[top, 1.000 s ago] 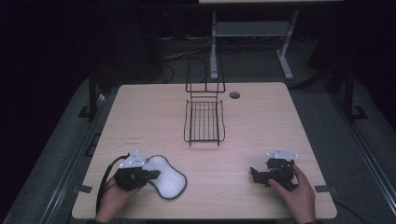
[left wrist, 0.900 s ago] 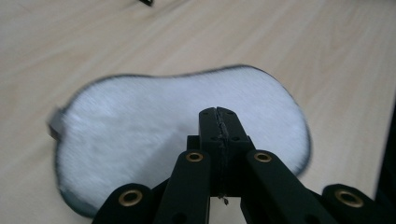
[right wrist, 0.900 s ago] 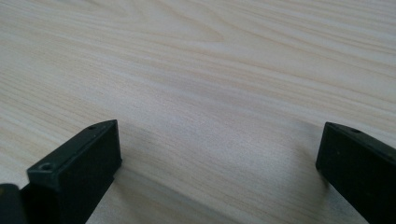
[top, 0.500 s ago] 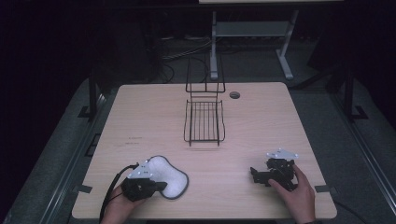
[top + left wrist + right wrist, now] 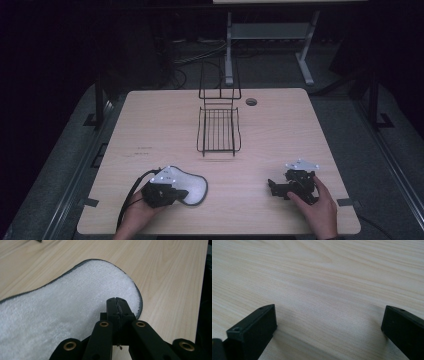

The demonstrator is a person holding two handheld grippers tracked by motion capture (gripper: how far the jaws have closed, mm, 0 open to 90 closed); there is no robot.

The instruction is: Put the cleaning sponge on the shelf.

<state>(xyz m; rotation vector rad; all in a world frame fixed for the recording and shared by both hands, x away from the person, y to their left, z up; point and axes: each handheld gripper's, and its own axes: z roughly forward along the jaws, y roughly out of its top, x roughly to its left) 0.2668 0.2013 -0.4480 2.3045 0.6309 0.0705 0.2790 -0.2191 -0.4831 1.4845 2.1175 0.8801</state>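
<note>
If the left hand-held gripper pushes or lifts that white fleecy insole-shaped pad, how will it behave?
The white fleecy insole-shaped pad with a dark rim lies flat and thin, so it probably flops if lifted by one end. It looks light, likely sliding on the smooth wooden table when pushed. No roll or tip risk. The left hand-held gripper, jaws shut, sits over its edge.

Right gripper low over table — two black jaws rise from bottom corners, spread wide apart, nothing between them. Pale wood grain runs across, left to right — soft shadow beside each jaw.
</note>
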